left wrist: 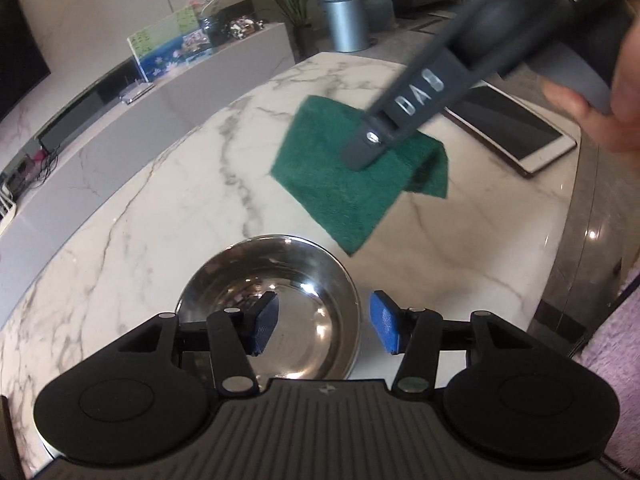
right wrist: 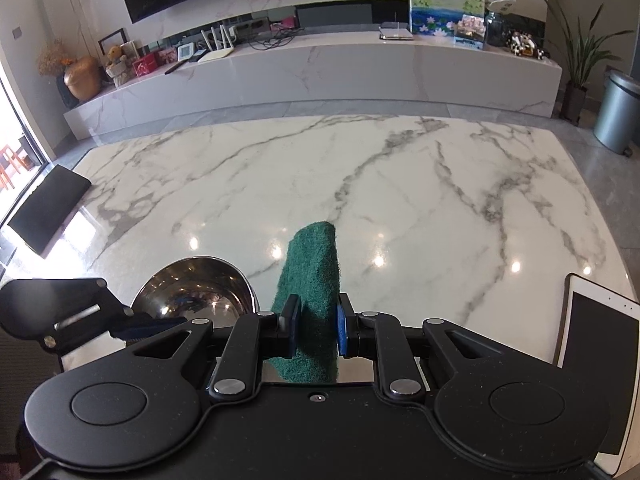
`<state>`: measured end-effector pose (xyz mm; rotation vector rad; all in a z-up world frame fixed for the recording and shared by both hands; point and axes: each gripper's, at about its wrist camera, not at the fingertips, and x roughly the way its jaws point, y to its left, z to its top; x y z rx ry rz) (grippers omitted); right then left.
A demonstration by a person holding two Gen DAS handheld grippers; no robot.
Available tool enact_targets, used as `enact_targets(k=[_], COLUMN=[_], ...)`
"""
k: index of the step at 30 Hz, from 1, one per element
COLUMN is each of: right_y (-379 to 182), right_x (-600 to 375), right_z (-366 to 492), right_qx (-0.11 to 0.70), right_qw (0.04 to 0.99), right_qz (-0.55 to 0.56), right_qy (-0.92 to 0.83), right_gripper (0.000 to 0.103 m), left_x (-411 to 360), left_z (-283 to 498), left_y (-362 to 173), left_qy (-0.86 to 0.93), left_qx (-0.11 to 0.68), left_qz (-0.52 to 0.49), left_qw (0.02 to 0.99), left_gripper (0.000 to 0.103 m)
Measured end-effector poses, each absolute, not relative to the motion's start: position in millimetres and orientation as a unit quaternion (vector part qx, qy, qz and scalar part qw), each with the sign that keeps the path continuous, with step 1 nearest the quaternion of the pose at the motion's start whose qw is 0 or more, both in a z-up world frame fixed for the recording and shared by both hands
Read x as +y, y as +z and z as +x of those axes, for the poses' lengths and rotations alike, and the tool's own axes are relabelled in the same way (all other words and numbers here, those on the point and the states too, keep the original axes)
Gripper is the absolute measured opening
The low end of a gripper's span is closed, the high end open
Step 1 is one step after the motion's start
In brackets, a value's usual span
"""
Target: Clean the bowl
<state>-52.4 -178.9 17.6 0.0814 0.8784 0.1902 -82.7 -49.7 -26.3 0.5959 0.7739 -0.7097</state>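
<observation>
A shiny steel bowl [left wrist: 280,296] stands on the white marble table [left wrist: 160,216], close in front of my left gripper [left wrist: 325,328]. That gripper is open and straddles the bowl's right rim. One blue pad [left wrist: 264,328] is over the inside and the other [left wrist: 386,326] is outside, and neither presses on the rim. My right gripper [right wrist: 318,328] is shut on a folded green scouring pad [right wrist: 314,276]. In the left wrist view the scouring pad [left wrist: 352,192] hangs above the table beyond the bowl. In the right wrist view the bowl [right wrist: 196,292] sits just left of the scouring pad.
A white tablet [right wrist: 600,360] lies at the table's right edge near the right gripper. A black flat object [right wrist: 48,208] rests at the table's far left corner. A grey bin [right wrist: 618,112] stands on the floor past the table.
</observation>
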Motion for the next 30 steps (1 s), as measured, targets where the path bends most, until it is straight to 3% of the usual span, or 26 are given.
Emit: enact_targets(k=[4,6,7,14,20,24,30], right_y=[15,13,12,4,1,1,6], right_x=[-180,-180,-180,-179,-180,-180,-177], right_z=[-55,-55,-55,-58,-60,-60,-57], right_qx=[0.427,0.429,0.43,0.436,0.439,0.442,0.438], right_qw=[0.898,0.897,0.897,0.893,0.89,0.889,0.892], right_qz=[0.04,0.04,0.041,0.048,0.052,0.047,0.026], right_qy=[0.096,0.098,0.099,0.105,0.109,0.11,0.108], right_gripper=[0.016,0.016,0.016,0.016,0.016,0.016,0.016], left_x=[-57,-60,-60,-66,-61,-55,-33], left_z=[-88,-88,-88,-96,-90,-86,-67], left_y=[-34,-41,-43,-59,-61,-56,-31], left_qy=[-0.337,-0.335,-0.334,-0.326,-0.334,-0.338,-0.362], left_qx=[0.364,0.369,0.374,0.379,0.391,0.382,0.385], left_qz=[0.297,0.308,0.311,0.355,0.325,0.305,0.189], left_qw=[0.816,0.811,0.807,0.79,0.794,0.804,0.827], left_gripper=[0.047,0.031,0.028,0.019,0.008,0.007,0.008])
